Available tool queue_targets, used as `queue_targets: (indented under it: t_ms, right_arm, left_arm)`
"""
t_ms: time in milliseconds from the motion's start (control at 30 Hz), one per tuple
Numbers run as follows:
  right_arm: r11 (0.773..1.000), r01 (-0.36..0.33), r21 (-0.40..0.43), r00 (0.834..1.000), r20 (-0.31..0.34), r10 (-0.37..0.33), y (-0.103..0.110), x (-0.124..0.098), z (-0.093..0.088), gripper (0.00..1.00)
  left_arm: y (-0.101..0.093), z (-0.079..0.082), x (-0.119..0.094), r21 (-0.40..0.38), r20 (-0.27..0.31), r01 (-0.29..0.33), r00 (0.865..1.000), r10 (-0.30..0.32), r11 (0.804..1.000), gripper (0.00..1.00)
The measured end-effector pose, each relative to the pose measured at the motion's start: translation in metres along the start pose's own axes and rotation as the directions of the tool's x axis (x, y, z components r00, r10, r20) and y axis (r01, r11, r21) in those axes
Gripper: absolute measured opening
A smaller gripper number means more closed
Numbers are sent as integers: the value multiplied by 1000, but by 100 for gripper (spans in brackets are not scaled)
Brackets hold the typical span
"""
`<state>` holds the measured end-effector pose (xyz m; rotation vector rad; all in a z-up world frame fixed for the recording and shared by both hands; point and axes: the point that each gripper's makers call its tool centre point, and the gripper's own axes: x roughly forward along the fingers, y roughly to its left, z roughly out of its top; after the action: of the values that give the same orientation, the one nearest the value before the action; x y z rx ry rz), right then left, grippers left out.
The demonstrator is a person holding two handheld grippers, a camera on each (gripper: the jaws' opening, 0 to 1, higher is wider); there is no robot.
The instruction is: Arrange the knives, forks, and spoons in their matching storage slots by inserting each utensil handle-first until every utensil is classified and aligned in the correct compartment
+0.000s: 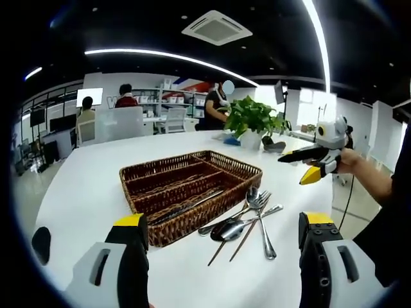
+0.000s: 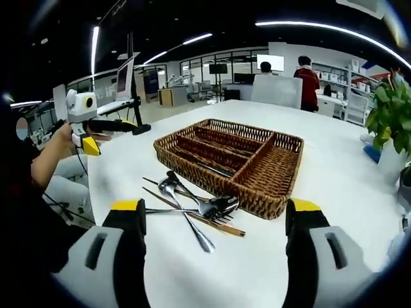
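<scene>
A brown wicker basket (image 1: 160, 172) (image 2: 282, 163) with long divided slots sits on the white table (image 1: 83, 192). One silvery utensil (image 1: 187, 206) lies in a long slot. Beside the basket lies a loose pile of spoons, forks and brown sticks (image 1: 247, 221) (image 2: 192, 208). My left gripper (image 1: 223, 224) hovers over the table's near side, jaws wide apart and holding nothing. My right gripper (image 2: 215, 208) is open as well, its jaws framing the pile. A hand holds each gripper in the air off the table's edge: right gripper (image 1: 308, 165), left gripper (image 2: 96, 135).
A potted green plant (image 1: 253, 122) (image 2: 392, 109) stands on the table beyond the basket, with a blue object (image 2: 372, 154) by it. People, white chairs and shelves fill the room behind. A person's sleeve (image 1: 385, 212) is at the table edge.
</scene>
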<state>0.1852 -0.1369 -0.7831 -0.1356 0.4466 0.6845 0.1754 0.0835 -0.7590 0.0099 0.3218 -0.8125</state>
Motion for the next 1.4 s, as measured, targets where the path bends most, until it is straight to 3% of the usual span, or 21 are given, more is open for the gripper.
queue_targets:
  t_ms: [233,500,967,1400]
  right_arm:
    - [999,-3,39,1000,-15,4,-3,7,-14,82]
    - [993,8,117,999,-38,-3,-7,27,-36,64]
    - [963,11,269,1000,10,-15,-11,50,-37,39]
    - [950,-2,312,1000,9,-1,-6,61,-43,23]
  left_arm:
    - [-3,-1,3,9,7,10,1000,-10,1000,99]
    - [-6,-2,6,10,12,20,1000,-20,1000,99]
    - [-4,-2,1,22,19,16,1000,-17,1000,99]
    - [-2,-3,0,28,9,23,1000,-23,999,99]
